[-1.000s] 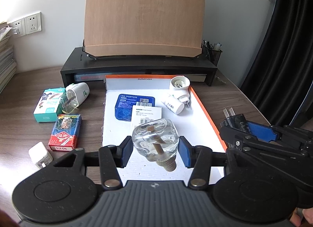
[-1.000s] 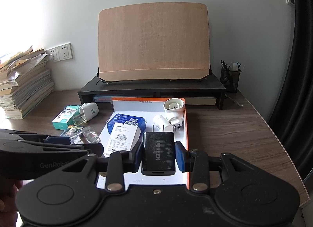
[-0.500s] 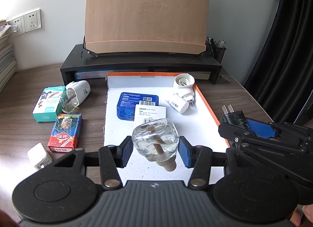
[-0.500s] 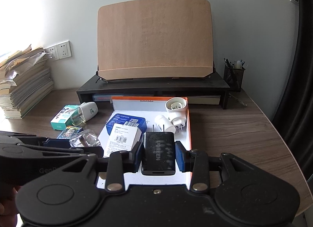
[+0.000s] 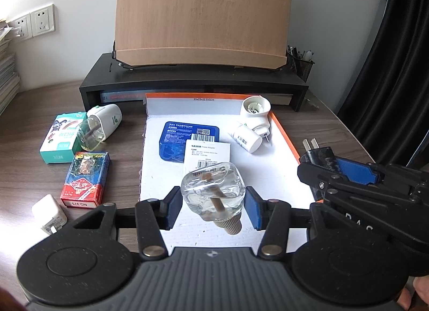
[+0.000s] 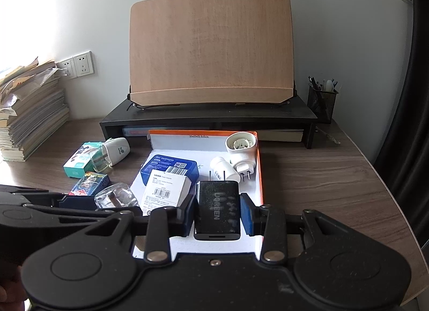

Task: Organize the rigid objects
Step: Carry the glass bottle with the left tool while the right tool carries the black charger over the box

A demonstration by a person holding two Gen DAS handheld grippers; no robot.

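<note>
Rigid objects, desk lot, two of them gripper-held:

1. Clear glass refill bottle [image 5: 213,191], tilted, wick and ribbed neck toward the camera; clamped between the blue pads of the left gripper [image 5: 212,210], raised over the near part of the white tray [image 5: 278,177]
2. Black UGREEN charger [image 6: 217,210], prongs pointing away; clamped between the fingers of the right gripper [image 6: 217,211], above the tray's near right area
3. White tray, orange-edged, lying flat on the wooden desk [image 6: 321,182] in front of the black riser shelf [image 6: 209,118]
4. Blue flat case [image 5: 189,140], in the tray, far left part
5. White labelled box [image 5: 207,154], overlapping the near right corner of the blue case
6. White plug-in heater [image 5: 256,112], at the tray's far right corner, prongs toward the orange edge
7. White cylinder adapter [image 5: 245,138], lying just beside the heater, touching or nearly so
8. Desk, left of tray: white vaporizer with attached bottle [image 5: 100,124]; green-white carton [image 5: 63,138] just beside it; red card pack [image 5: 85,179] nearer; small white charger [image 5: 49,213] nearest
9. Wooden board [image 6: 211,48] upright on the riser; mesh pen cup [image 6: 321,100] at its right; stacked papers [image 6: 29,112] far left
</note>
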